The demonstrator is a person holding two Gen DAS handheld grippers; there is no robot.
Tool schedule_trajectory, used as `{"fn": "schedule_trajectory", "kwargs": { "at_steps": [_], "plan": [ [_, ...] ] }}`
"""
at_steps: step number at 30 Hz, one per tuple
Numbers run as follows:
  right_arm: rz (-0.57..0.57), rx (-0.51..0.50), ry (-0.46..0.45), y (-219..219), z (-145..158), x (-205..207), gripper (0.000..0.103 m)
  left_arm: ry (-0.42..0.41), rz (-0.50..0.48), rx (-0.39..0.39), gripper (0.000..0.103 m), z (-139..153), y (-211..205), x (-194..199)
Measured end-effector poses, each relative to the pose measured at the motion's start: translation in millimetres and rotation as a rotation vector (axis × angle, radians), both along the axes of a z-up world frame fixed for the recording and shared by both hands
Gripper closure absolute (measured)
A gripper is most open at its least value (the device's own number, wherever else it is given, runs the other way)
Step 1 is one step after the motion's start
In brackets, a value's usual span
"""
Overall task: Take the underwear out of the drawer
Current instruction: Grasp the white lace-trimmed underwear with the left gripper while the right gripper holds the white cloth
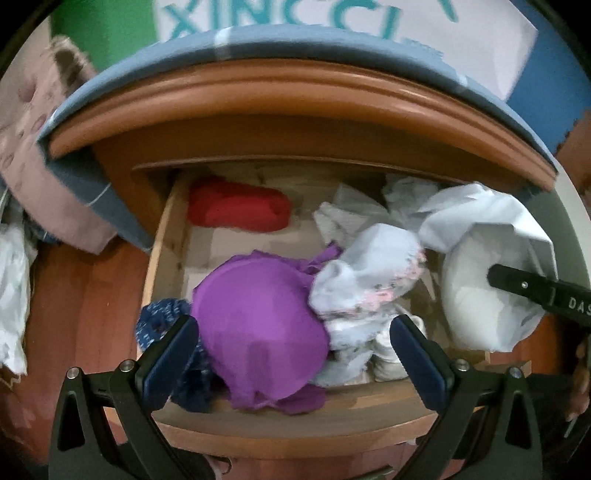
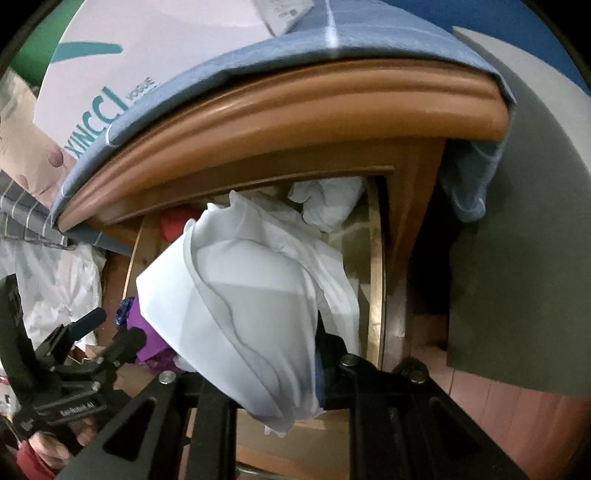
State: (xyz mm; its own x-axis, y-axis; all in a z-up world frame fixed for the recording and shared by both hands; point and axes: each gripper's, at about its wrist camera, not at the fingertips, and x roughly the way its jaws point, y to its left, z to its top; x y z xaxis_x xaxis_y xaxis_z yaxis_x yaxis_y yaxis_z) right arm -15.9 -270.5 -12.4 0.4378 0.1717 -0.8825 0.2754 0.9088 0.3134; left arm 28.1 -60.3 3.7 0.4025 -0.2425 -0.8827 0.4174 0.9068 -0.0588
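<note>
The wooden drawer [image 1: 164,254] is pulled out and holds a purple bra [image 1: 258,325], a white floral piece [image 1: 369,273], a red garment [image 1: 236,206] at the back and a blue patterned item [image 1: 162,317]. My left gripper [image 1: 295,326] hovers open above the purple bra, its pads either side of it and not pressing. My right gripper [image 2: 280,354] is shut on a white bra [image 2: 240,295], lifted above the drawer's right side [image 2: 375,280]. The white bra [image 1: 480,295] drapes over the right gripper's fingers [image 1: 517,286] and hides their tips.
A blue cloth [image 1: 295,48] and a white lettered box [image 1: 332,18] cover the cabinet top [image 1: 280,96] overhanging the drawer. Pink bedding [image 1: 33,122] lies left, wooden floor [image 2: 517,413] and a grey wall [image 2: 517,258] right. More white garments [image 1: 369,210] sit at the drawer's back.
</note>
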Motion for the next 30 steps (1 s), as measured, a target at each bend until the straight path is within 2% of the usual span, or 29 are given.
{"fn": "schedule_trajectory", "kwargs": {
  "at_steps": [5,10,13,15,18,19,20,21,23,30],
  "plan": [
    [-0.011,0.03,0.013,-6,-2,-2,0.086,0.008,-0.057,0.023,0.0,-5,-30,4],
    [0.002,0.053,0.002,-6,0,-3,0.086,0.079,-0.058,0.05,0.0,-28,-47,21],
    [0.014,0.058,0.0,-5,1,-2,0.086,0.094,-0.04,0.082,0.005,-38,-50,27],
    [0.017,0.067,-0.001,-5,1,-2,0.086,0.092,-0.014,0.082,0.012,-41,-49,32],
    [0.025,0.075,-0.006,-3,1,-3,0.086,0.112,0.004,0.075,0.043,-43,-47,40],
    [0.03,0.077,-0.008,-2,2,-3,0.086,0.132,0.013,0.053,0.059,-44,-46,43],
    [0.03,0.08,-0.011,-1,2,-4,0.086,0.15,0.02,0.037,0.068,-45,-45,44],
    [0.031,0.082,-0.012,0,2,-4,0.086,0.183,0.035,0.01,0.071,-48,-42,47],
    [0.033,0.084,-0.016,2,3,-5,0.086,0.205,0.058,-0.031,0.087,-47,-39,46],
    [0.024,0.092,-0.019,1,3,-5,0.086,0.17,0.056,-0.066,0.092,-28,-34,36]
  ]
}}
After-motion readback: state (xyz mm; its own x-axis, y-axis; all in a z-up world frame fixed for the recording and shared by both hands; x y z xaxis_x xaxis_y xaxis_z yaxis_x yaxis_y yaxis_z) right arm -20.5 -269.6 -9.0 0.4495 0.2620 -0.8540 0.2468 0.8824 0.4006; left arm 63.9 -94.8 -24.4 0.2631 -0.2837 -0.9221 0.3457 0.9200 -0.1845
